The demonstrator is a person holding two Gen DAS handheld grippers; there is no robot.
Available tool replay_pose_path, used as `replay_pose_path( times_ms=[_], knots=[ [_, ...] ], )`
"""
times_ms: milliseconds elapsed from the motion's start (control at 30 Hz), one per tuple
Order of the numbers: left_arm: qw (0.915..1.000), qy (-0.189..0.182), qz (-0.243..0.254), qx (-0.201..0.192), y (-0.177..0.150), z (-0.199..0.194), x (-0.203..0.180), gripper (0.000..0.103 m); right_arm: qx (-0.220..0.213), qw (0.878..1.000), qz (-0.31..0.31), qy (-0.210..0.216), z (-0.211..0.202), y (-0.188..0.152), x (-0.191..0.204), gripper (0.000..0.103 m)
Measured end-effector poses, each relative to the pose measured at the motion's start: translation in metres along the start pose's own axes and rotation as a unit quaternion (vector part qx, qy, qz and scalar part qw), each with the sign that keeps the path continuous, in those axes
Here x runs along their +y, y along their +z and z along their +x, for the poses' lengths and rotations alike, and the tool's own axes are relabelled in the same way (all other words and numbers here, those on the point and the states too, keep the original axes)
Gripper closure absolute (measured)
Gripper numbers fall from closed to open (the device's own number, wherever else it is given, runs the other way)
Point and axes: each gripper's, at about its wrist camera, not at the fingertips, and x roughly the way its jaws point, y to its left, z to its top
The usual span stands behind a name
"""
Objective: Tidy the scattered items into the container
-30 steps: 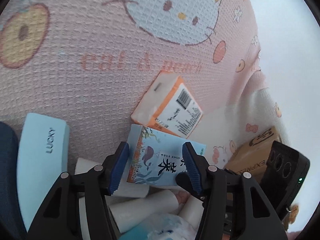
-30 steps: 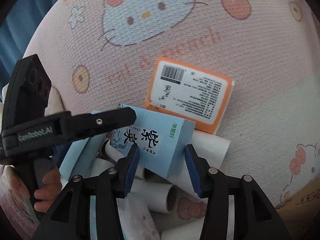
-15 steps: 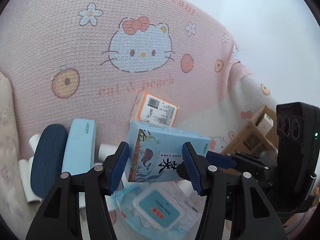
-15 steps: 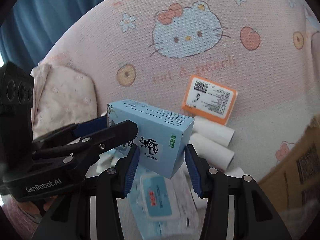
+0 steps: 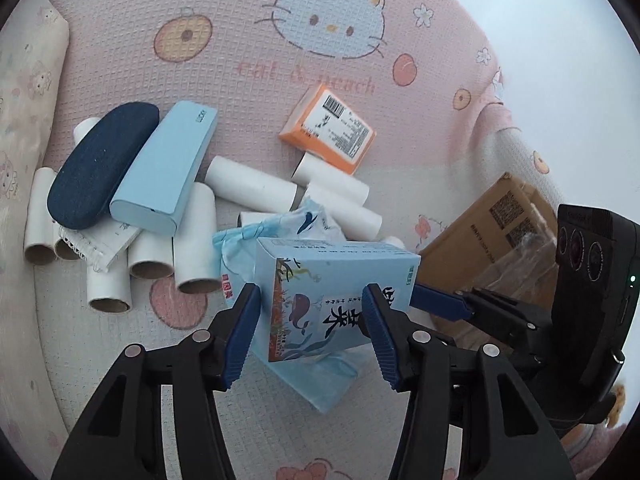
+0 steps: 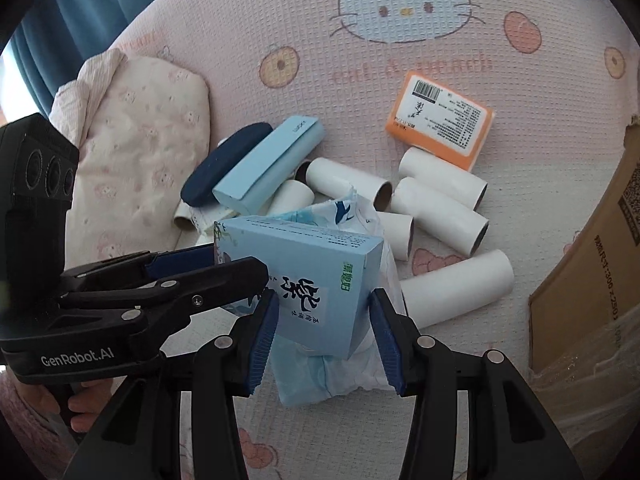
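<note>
A light blue box with a whale print [image 5: 332, 280] [image 6: 308, 276] is held up above the bed between both grippers. My left gripper [image 5: 312, 320] is shut on one end of it. My right gripper [image 6: 322, 324] is shut on the other end and shows in the left wrist view [image 5: 460, 308]; the left one shows in the right wrist view [image 6: 168, 280]. The cardboard box container [image 5: 492, 220] [image 6: 592, 260] stands to the right. On the pink blanket lie an orange box [image 5: 328, 132] [image 6: 440, 120], several white paper tubes [image 5: 248, 184] [image 6: 440, 208], a blue wipes pack [image 5: 320, 380] [image 6: 332, 368], a light blue case [image 5: 164, 168] and a navy case [image 5: 100, 164].
A spiral notepad [image 5: 100, 244] lies under the cases. A pale patterned pillow [image 6: 132, 120] lies at the left, with a blue curtain [image 6: 72, 12] behind it. The bed edge and a white wall [image 5: 560, 60] are at the right.
Both grippers have lifted the whale-print box up and away from the pile. The view has widened, so the tubes, cases and cardboard box now show.
</note>
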Motion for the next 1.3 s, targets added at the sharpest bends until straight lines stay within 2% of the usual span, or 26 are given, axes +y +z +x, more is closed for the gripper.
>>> replay_pose_path(
  times_ms=[200, 300, 367, 467, 567, 667, 733, 800, 867, 900, 967, 1033, 1100, 1200, 1300],
  knots=[
    [0.9975, 0.058, 0.042, 0.005, 0.002, 0.01, -0.001, 0.049, 0.017, 1.0, 0.02, 0.0, 0.016, -0.004, -0.013, 0.058],
    [0.9947, 0.068, 0.071, 0.029, 0.005, 0.013, -0.001, 0.047, 0.015, 0.999, 0.03, -0.007, 0.01, -0.002, -0.019, 0.058],
    [0.988, 0.087, 0.121, 0.04, 0.003, 0.012, -0.008, 0.04, 0.016, 0.999, 0.039, -0.018, 0.002, 0.0, -0.024, 0.057],
    [0.9679, 0.124, 0.217, 0.031, -0.009, 0.007, -0.024, 0.039, 0.014, 0.998, 0.056, -0.019, -0.013, -0.001, -0.029, 0.057],
    [0.9533, 0.118, 0.277, 0.022, -0.018, 0.001, -0.034, 0.039, 0.013, 0.998, 0.056, -0.027, -0.027, -0.01, -0.025, 0.056],
    [0.9495, 0.092, 0.299, 0.027, -0.019, -0.005, -0.039, 0.039, 0.027, 0.998, 0.053, -0.036, -0.027, -0.025, -0.018, 0.054],
    [0.946, 0.074, 0.314, 0.033, -0.02, -0.002, -0.039, 0.039, 0.046, 0.997, 0.06, -0.023, -0.02, -0.035, -0.015, 0.054],
    [0.9415, 0.072, 0.327, 0.038, -0.02, 0.004, -0.038, 0.039, 0.067, 0.996, 0.064, -0.006, -0.01, -0.042, -0.011, 0.054],
    [0.9379, 0.075, 0.333, 0.062, -0.019, 0.013, -0.037, 0.039, 0.072, 0.996, 0.053, 0.003, -0.001, -0.046, -0.005, 0.065],
    [0.9348, 0.068, 0.339, 0.08, -0.019, 0.016, -0.036, 0.039, 0.077, 0.996, 0.047, 0.0, 0.004, -0.048, -0.003, 0.074],
    [0.9206, 0.064, 0.376, 0.084, -0.023, 0.015, -0.039, 0.039, 0.09, 0.995, 0.039, -0.009, 0.013, -0.047, 0.001, 0.076],
    [0.8994, 0.074, 0.426, 0.063, -0.03, 0.012, -0.044, 0.039, 0.091, 0.995, 0.042, -0.008, 0.017, -0.045, -0.001, 0.076],
    [0.8804, 0.084, 0.463, 0.061, -0.035, 0.015, -0.049, 0.039, 0.081, 0.995, 0.053, 0.009, 0.017, -0.041, -0.005, 0.076],
    [0.8607, 0.085, 0.496, 0.08, -0.038, 0.026, -0.053, 0.039, 0.068, 0.995, 0.066, 0.023, 0.017, -0.034, -0.009, 0.076],
    [0.8458, 0.076, 0.522, 0.079, -0.039, 0.029, -0.058, 0.039, 0.055, 0.997, 0.052, 0.017, 0.016, -0.027, -0.009, 0.076]
  ],
)
